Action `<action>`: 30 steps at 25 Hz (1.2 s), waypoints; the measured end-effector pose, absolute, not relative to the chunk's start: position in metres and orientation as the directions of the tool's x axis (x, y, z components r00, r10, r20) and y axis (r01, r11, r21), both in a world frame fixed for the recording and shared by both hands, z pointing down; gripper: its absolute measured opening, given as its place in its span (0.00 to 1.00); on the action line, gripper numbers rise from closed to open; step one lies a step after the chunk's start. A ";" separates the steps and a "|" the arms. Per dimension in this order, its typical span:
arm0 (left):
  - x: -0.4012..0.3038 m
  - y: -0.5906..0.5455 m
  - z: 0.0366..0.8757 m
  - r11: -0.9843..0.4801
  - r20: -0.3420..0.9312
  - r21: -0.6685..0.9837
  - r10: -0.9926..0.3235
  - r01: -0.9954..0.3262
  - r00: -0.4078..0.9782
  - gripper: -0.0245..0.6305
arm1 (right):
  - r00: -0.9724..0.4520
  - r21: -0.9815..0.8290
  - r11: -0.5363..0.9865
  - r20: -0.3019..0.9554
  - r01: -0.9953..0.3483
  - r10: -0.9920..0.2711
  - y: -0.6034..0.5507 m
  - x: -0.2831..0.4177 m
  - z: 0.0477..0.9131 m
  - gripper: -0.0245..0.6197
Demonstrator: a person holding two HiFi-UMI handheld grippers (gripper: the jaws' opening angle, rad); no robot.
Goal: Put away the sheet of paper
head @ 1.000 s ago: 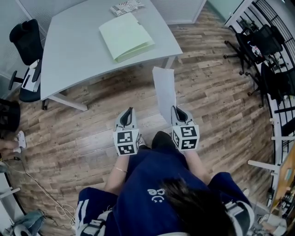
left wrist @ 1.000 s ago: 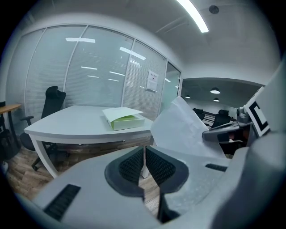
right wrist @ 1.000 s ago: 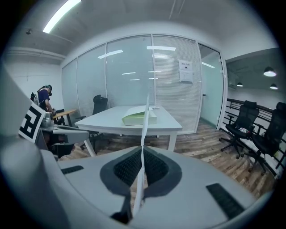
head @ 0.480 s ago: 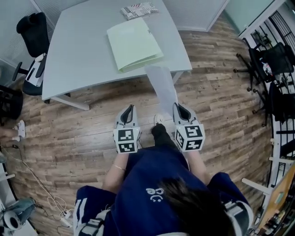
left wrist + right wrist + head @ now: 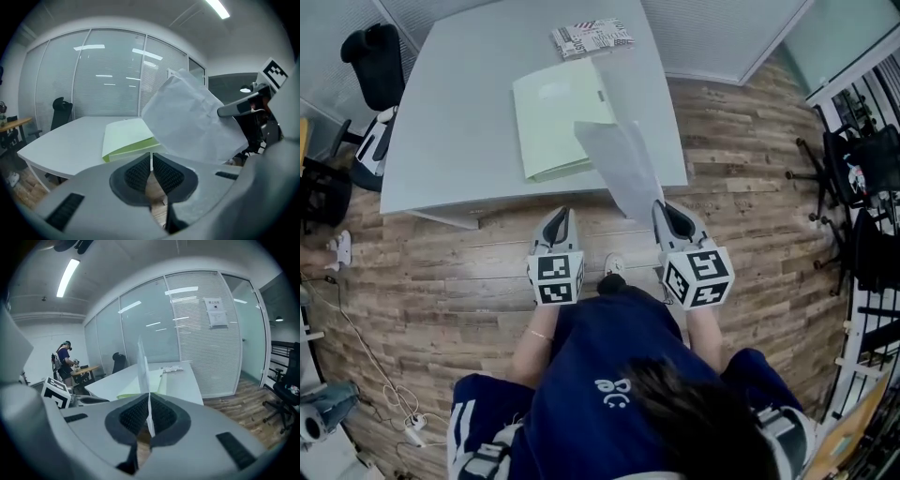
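Gripping one sheet of paper (image 5: 623,164) in the right gripper (image 5: 662,206), jaws pinched together on its lower edge. Rising from those jaws and leaning out over the near edge of the one grey table (image 5: 450,122), above a corner of the one pale green folder (image 5: 553,112); whether touching either cannot be told. Seen edge-on as a thin white line in the right gripper view.

Alongside, the left gripper (image 5: 562,214), jaws pressed together with nothing between them. Two grippers side by side, just short of the table, over the wood floor (image 5: 441,272).

Lying flat on the table: the folder, and one black-and-white printed packet (image 5: 592,37) at the far edge, just beyond it.

Standing by the table's far left corner: one black office chair (image 5: 373,52). Crowded at the right: more dark chairs (image 5: 872,159), too tangled to count. Far off in the right gripper view, one person (image 5: 63,363) at a desk.
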State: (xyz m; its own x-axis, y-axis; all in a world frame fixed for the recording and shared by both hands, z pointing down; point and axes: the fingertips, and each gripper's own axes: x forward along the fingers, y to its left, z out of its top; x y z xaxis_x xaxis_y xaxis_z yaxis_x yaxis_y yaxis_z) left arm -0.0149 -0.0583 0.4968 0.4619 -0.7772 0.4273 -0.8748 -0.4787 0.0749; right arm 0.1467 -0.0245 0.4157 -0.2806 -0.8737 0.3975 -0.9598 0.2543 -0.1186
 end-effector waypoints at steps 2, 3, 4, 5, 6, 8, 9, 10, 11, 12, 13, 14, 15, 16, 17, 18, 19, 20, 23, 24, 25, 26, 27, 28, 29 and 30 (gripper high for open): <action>-0.004 -0.071 0.495 -0.461 0.429 0.065 -0.788 -0.885 0.442 0.04 | -0.313 -0.121 0.289 0.380 -0.950 -0.870 -0.040 0.157 0.404 0.05; 0.001 -0.077 0.495 -0.452 0.431 0.059 -0.793 -0.890 0.431 0.04 | -0.328 -0.131 0.300 0.370 -0.945 -0.869 -0.048 0.163 0.399 0.05; 0.005 -0.083 0.494 -0.443 0.432 0.053 -0.798 -0.895 0.421 0.04 | -0.340 -0.146 0.308 0.359 -0.940 -0.869 -0.055 0.169 0.395 0.05; 0.010 -0.089 0.494 -0.436 0.432 0.045 -0.803 -0.899 0.411 0.04 | -0.351 -0.162 0.313 0.348 -0.936 -0.869 -0.062 0.175 0.392 0.05; 0.014 -0.094 0.493 -0.430 0.430 0.035 -0.808 -0.902 0.402 0.04 | -0.358 -0.177 0.315 0.338 -0.932 -0.870 -0.069 0.181 0.390 0.05; 0.023 -0.104 0.491 -0.423 0.427 0.007 -0.818 -0.906 0.385 0.05 | -0.366 -0.199 0.315 0.326 -0.928 -0.871 -0.081 0.192 0.386 0.05; 0.026 -0.108 0.490 -0.421 0.426 -0.007 -0.822 -0.907 0.379 0.05 | -0.368 -0.208 0.314 0.323 -0.926 -0.872 -0.086 0.198 0.385 0.05; 0.029 -0.113 0.489 -0.421 0.426 -0.020 -0.824 -0.907 0.373 0.05 | -0.370 -0.220 0.311 0.319 -0.925 -0.873 -0.092 0.202 0.384 0.05; 0.031 -0.117 0.489 -0.422 0.428 -0.031 -0.825 -0.906 0.370 0.05 | -0.372 -0.233 0.308 0.314 -0.922 -0.874 -0.097 0.206 0.383 0.05; 0.033 -0.120 0.490 -0.425 0.432 -0.040 -0.824 -0.905 0.368 0.05 | -0.374 -0.246 0.306 0.309 -0.920 -0.875 -0.101 0.209 0.381 0.05; 0.035 -0.123 0.491 -0.429 0.438 -0.048 -0.821 -0.902 0.367 0.05 | -0.375 -0.256 0.304 0.303 -0.918 -0.876 -0.105 0.212 0.378 0.05; 0.037 -0.126 0.492 -0.434 0.446 -0.056 -0.816 -0.899 0.366 0.05 | -0.374 -0.261 0.302 0.298 -0.917 -0.878 -0.108 0.215 0.376 0.05; 0.039 -0.128 0.492 -0.439 0.456 -0.066 -0.812 -0.896 0.365 0.05 | -0.373 -0.263 0.300 0.295 -0.917 -0.880 -0.112 0.218 0.373 0.05; 0.041 -0.131 0.493 -0.445 0.464 -0.080 -0.808 -0.892 0.362 0.05 | -0.371 -0.265 0.298 0.292 -0.917 -0.881 -0.115 0.220 0.370 0.05; 0.041 -0.134 0.494 -0.452 0.471 -0.098 -0.805 -0.886 0.359 0.06 | -0.370 -0.270 0.295 0.291 -0.916 -0.882 -0.119 0.222 0.368 0.05; 0.042 -0.136 0.493 -0.463 0.476 -0.120 -0.803 -0.878 0.358 0.09 | -0.369 -0.277 0.292 0.290 -0.915 -0.883 -0.122 0.223 0.367 0.05; 0.043 -0.139 0.493 -0.477 0.480 -0.147 -0.800 -0.866 0.360 0.12 | -0.368 -0.285 0.287 0.288 -0.914 -0.884 -0.124 0.224 0.366 0.05; 0.044 -0.143 0.492 -0.493 0.484 -0.175 -0.797 -0.852 0.361 0.14 | -0.364 -0.292 0.282 0.286 -0.914 -0.886 -0.126 0.225 0.365 0.05; 0.047 -0.152 0.497 -0.541 0.517 -0.242 -0.774 -0.805 0.365 0.22 | -0.343 -0.305 0.255 0.282 -0.917 -0.896 -0.133 0.229 0.363 0.05; 0.047 -0.154 0.501 -0.557 0.533 -0.254 -0.763 -0.791 0.366 0.25 | -0.335 -0.310 0.245 0.281 -0.919 -0.899 -0.135 0.230 0.363 0.05; 0.047 -0.156 0.504 -0.572 0.551 -0.264 -0.750 -0.776 0.365 0.28 | -0.327 -0.313 0.236 0.280 -0.920 -0.903 -0.136 0.232 0.361 0.05; 0.047 -0.158 0.507 -0.587 0.568 -0.276 -0.738 -0.761 0.364 0.29 | -0.318 -0.314 0.227 0.279 -0.922 -0.906 -0.137 0.233 0.360 0.05; 0.048 -0.160 0.510 -0.601 0.581 -0.291 -0.729 -0.744 0.362 0.31 | -0.307 -0.313 0.216 0.278 -0.925 -0.910 -0.138 0.235 0.359 0.05; 0.048 -0.163 0.512 -0.613 0.590 -0.312 -0.724 -0.726 0.358 0.32 | -0.296 -0.313 0.205 0.277 -0.927 -0.914 -0.139 0.237 0.358 0.05; 0.049 -0.166 0.512 -0.621 0.591 -0.341 -0.726 -0.706 0.353 0.32 | -0.286 -0.315 0.194 0.276 -0.929 -0.918 -0.140 0.239 0.357 0.05; 0.050 -0.170 0.511 -0.625 0.585 -0.375 -0.732 -0.685 0.348 0.32 | -0.276 -0.318 0.184 0.275 -0.930 -0.921 -0.141 0.240 0.356 0.05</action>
